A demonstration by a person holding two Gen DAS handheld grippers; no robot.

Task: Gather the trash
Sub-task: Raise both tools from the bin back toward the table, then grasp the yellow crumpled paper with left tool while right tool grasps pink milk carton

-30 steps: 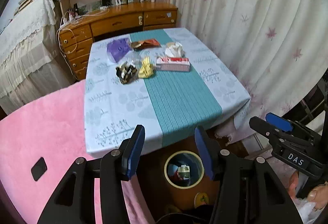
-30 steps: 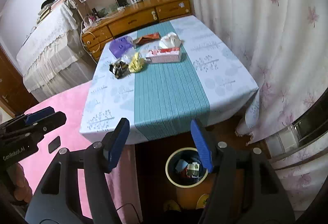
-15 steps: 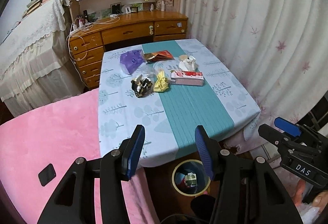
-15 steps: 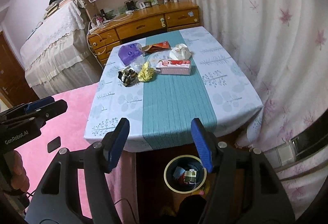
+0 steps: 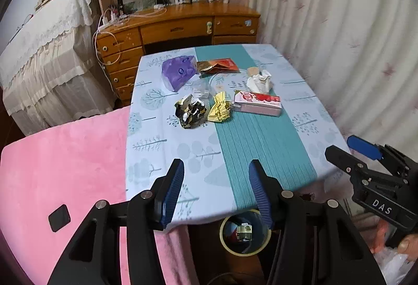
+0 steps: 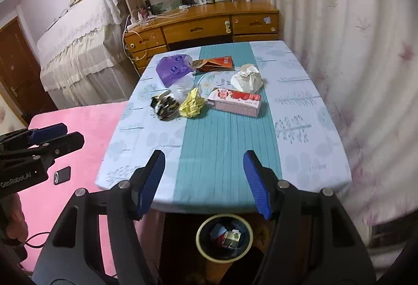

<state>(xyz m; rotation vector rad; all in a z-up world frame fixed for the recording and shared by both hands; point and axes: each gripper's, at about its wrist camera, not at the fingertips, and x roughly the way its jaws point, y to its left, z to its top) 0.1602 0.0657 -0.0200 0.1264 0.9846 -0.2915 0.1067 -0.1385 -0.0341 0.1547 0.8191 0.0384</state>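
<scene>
Several pieces of trash lie on the far half of the clothed table (image 5: 156, 144): a black-and-gold crumpled wrapper (image 5: 190, 111), a yellow crumpled wrapper (image 5: 220, 108), a pink-red box (image 5: 257, 103), a white crumpled tissue (image 5: 260, 80), a purple bag (image 5: 178, 71) and an orange-brown packet (image 5: 218, 65). My left gripper (image 5: 215, 167) hangs open over the table's near edge, holding nothing. My right gripper (image 6: 203, 157) is open and empty too, beside it. Below the near edge stands a round bin (image 5: 224, 240), also in the right wrist view (image 6: 202, 245), with some trash inside.
A pink-covered surface (image 5: 65, 167) with a small black item (image 5: 59, 214) adjoins the table's left side. A wooden desk (image 5: 183, 24) with shelves stands behind the table. A curtain (image 5: 339, 37) hangs along the right. Lace-covered furniture (image 5: 44, 63) stands at back left.
Both grippers have moved forward toward the table, so its near edge and the bin now sit lower in both views. The jaws stay as wide as before.
</scene>
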